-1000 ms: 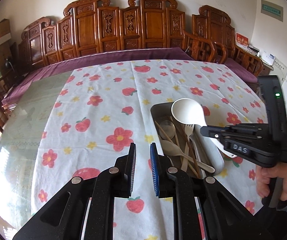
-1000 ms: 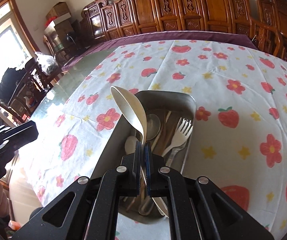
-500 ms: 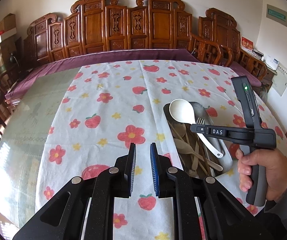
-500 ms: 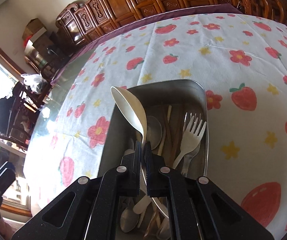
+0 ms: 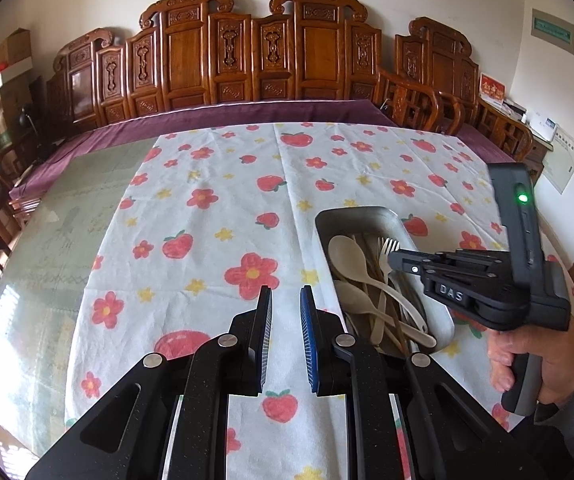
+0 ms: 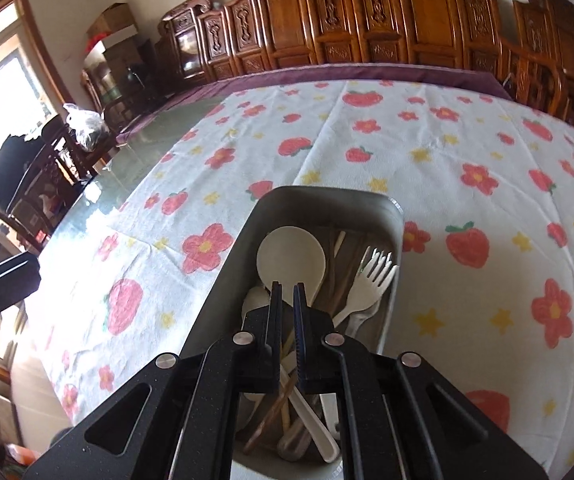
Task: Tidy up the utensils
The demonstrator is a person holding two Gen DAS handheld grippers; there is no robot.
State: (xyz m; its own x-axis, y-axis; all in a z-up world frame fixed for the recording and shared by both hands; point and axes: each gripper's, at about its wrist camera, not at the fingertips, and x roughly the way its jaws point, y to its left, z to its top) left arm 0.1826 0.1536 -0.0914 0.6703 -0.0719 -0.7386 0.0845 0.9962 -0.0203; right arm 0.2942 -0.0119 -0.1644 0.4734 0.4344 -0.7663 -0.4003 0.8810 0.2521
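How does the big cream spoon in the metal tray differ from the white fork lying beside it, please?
The big cream spoon ends in a broad round bowl and lies toward the tray's left side; the white fork ends in narrow tines and lies against the right wall. Both are pale and rest loose in the metal tray, heads pointing to its far end.

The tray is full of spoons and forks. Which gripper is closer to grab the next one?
The right gripper. It hangs right over the tray, above the big spoon, slightly open and empty. The left gripper is over bare tablecloth, beside the tray.
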